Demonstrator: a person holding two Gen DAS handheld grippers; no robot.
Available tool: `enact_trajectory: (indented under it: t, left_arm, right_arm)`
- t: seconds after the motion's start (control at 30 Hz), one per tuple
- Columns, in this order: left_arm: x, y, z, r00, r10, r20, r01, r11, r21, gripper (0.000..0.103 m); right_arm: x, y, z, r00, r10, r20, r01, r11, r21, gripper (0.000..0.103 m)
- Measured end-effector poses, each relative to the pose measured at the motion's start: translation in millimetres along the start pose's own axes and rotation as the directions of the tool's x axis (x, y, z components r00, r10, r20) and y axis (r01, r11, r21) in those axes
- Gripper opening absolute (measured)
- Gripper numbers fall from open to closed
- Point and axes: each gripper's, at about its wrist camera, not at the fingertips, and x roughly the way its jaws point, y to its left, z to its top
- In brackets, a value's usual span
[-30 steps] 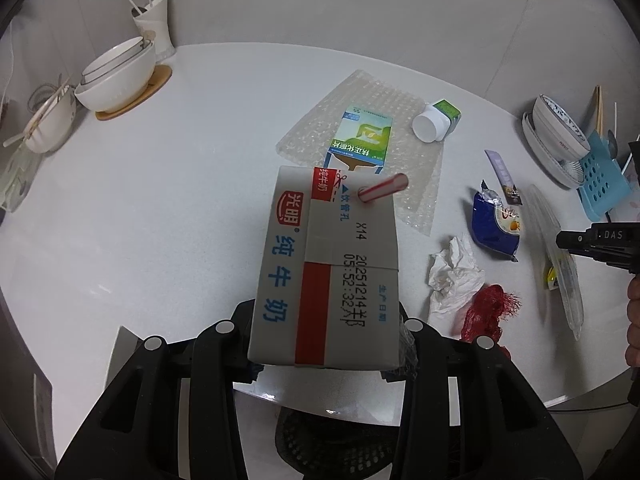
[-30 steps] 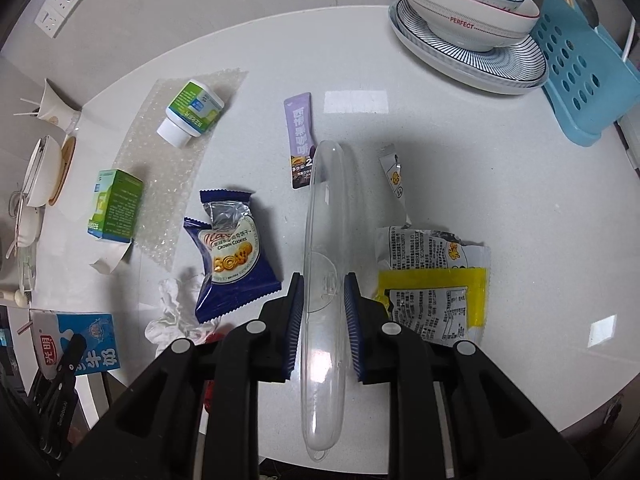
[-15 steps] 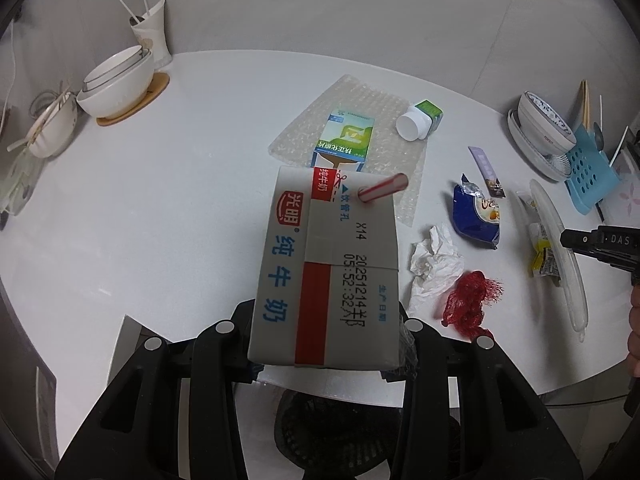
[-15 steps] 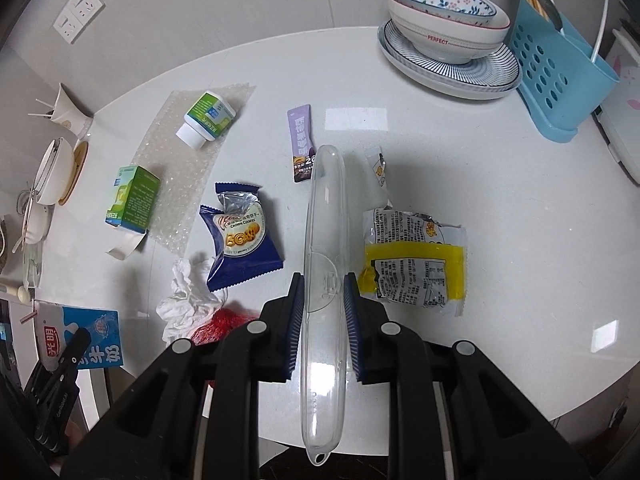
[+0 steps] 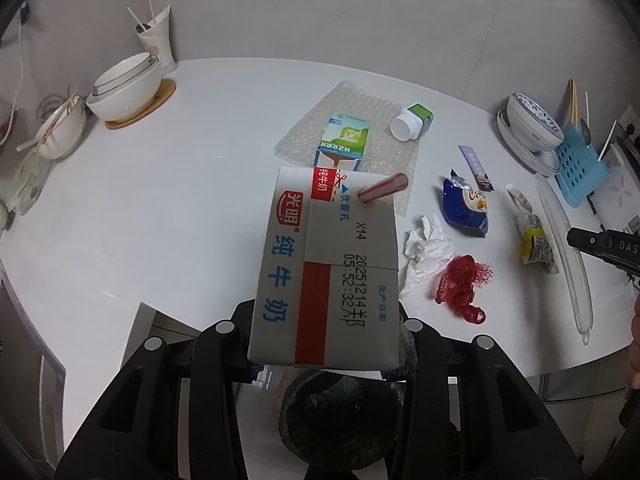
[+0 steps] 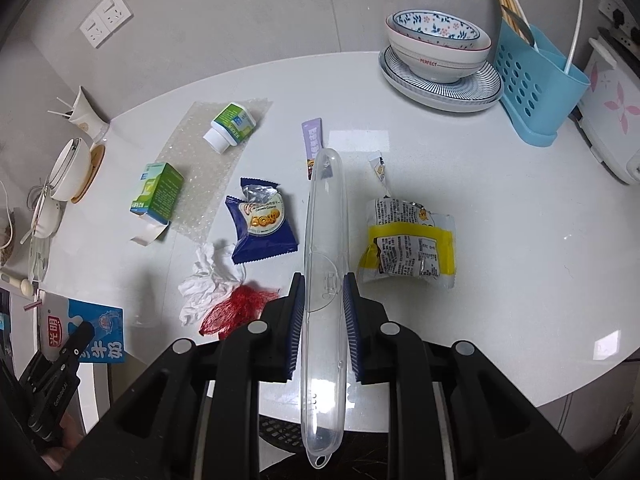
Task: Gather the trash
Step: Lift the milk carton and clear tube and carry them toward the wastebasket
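My left gripper (image 5: pixel 326 322) is shut on a white milk carton (image 5: pixel 324 272) with a red-striped straw (image 5: pixel 382 193), held off the table's near edge above a dark bin (image 5: pixel 340 408). My right gripper (image 6: pixel 323 300) is shut on a long clear plastic case (image 6: pixel 325 248), lifted above the white table (image 6: pixel 520 240). On the table lie a blue cookie wrapper (image 6: pixel 260 220), a yellow snack wrapper (image 6: pixel 408 248), a crumpled tissue (image 6: pixel 208 276), red netting (image 6: pixel 236 308), a green box (image 6: pixel 158 192), a small bottle (image 6: pixel 230 128), bubble wrap (image 6: pixel 200 176) and a purple sachet (image 6: pixel 314 144).
Stacked patterned bowls on a plate (image 6: pixel 440 64) and a blue cutlery holder (image 6: pixel 536 84) stand at the back right. White bowls on a wooden coaster (image 5: pixel 128 88) and a white cup with sticks (image 5: pixel 156 40) stand at the back left. A wall rises behind the table.
Both grippers have risen and drawn back toward the table's near edge with their loads. The table and the litter look smaller and farther, and the bin shows more below the carton.
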Motion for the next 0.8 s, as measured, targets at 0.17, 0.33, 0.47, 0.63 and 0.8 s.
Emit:
enact_trajectory:
  t: [0.17, 0.33, 0.47, 0.63, 0.8]
  left_arm:
    - [-10, 1, -9, 1.0, -0.011, 0.007, 0.011, 1.0, 0.01, 0.04]
    - [-21, 3, -20, 1.0, -0.026, 0.015, 0.026, 0.999, 0.022, 0.04]
    - [-29, 4, -29, 0.999, -0.037, 0.02, 0.036, 0.999, 0.026, 0.04]
    - [-37, 6, -40, 0.998, -0.05, 0.024, 0.049, 0.998, 0.03, 0.04]
    - [-34, 6, -49, 0.998, -0.063, 0.018, 0.062, 0.997, 0.034, 0.04]
  right_arm:
    - [-13, 6, -16, 1.0, -0.003, 0.029, 0.003, 1.0, -0.009, 0.018]
    - [-24, 13, -33, 0.998, -0.003, 0.056, 0.004, 1.0, -0.02, 0.018]
    - [-31, 18, -46, 0.997, -0.001, 0.072, 0.003, 1.0, -0.031, 0.018]
    - [-38, 25, -62, 0.996, 0.01, 0.083, -0.007, 0.999, -0.047, 0.015]
    - [-36, 30, -71, 0.995, 0.007, 0.097, -0.001, 0.998, -0.061, 0.015]
